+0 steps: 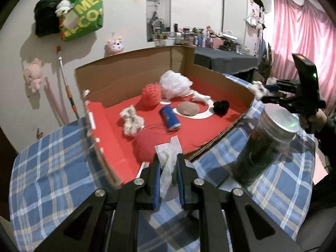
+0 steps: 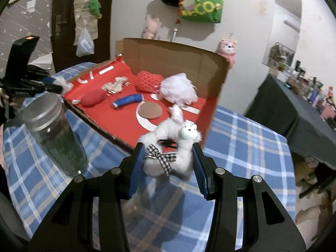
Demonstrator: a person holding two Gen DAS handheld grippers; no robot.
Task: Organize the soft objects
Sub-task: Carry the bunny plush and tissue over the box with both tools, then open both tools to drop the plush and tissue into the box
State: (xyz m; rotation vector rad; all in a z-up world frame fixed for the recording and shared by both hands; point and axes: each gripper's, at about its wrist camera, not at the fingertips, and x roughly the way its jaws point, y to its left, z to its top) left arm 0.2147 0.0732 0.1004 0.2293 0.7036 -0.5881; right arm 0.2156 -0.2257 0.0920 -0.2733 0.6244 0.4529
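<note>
My left gripper (image 1: 168,159) is shut on a white tissue (image 1: 169,163), held above the near edge of the red-lined cardboard box (image 1: 134,73). My right gripper (image 2: 166,157) is shut on a white fluffy toy (image 2: 174,147) with a checked bow and a small rabbit face, held over the plaid cloth just short of the box (image 2: 174,50). Inside the box lie a red ball (image 1: 147,145), a red knitted piece (image 1: 151,94), a white puff (image 1: 175,83), a blue can (image 1: 169,118), a brown disc (image 1: 188,108), a black fluffy piece (image 1: 221,107) and a cream fuzzy piece (image 1: 131,120).
A glass jar with a metal lid (image 1: 266,142) stands on the blue plaid cloth (image 1: 52,168) beside the box; it also shows in the right wrist view (image 2: 52,134). A dark table with bottles (image 2: 304,109) stands to the right. Bags and plush toys hang on the wall (image 1: 84,12).
</note>
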